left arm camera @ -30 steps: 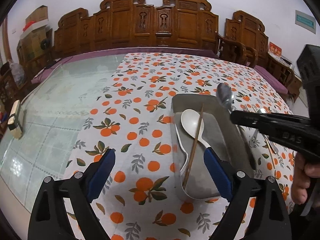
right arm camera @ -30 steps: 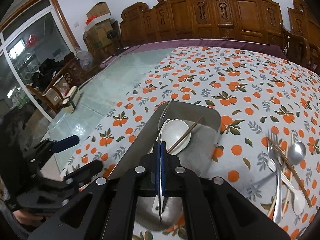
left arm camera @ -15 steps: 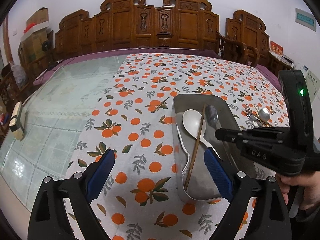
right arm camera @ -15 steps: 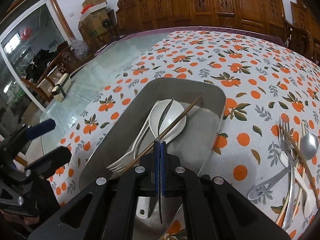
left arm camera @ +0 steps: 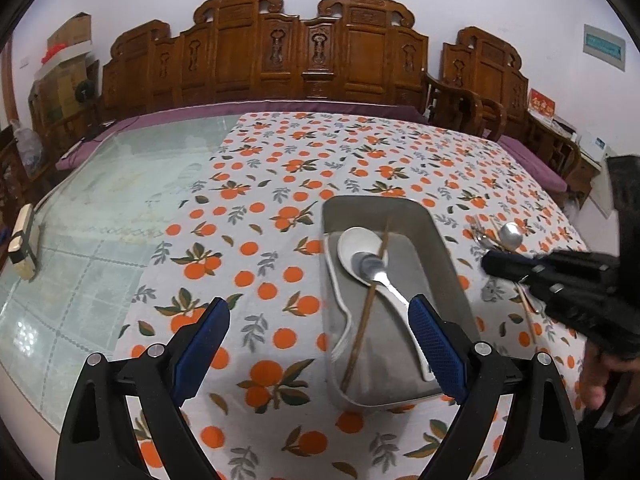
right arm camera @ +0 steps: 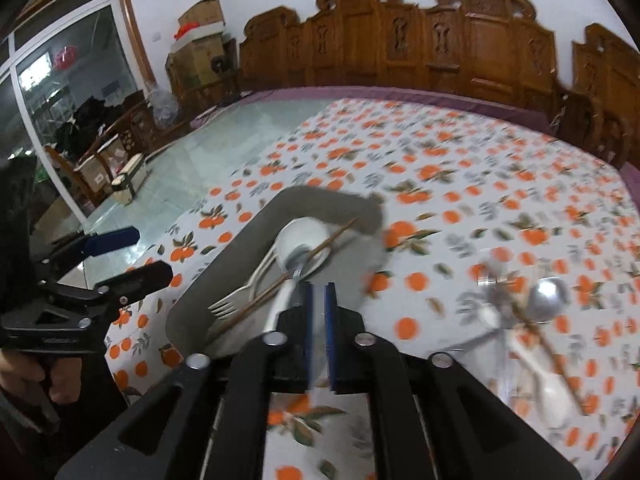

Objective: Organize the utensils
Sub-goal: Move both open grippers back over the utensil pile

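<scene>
A grey metal tray lies on the orange-print cloth. In it are a white spoon, a white fork, a brown chopstick and a metal spoon resting in the white spoon's bowl. My left gripper is open and empty, low over the tray's near left side. My right gripper is slightly open and empty, just right of the tray; it shows in the left wrist view.
A pile of loose utensils lies right of the tray: a metal spoon, a white spoon, a chopstick and a metal fork. Carved wooden chairs stand behind. Bare glass tabletop lies left.
My right gripper let go of the metal spoon, which now lies in the tray on the white spoon. The gripper opened a little and drew back to the right.
</scene>
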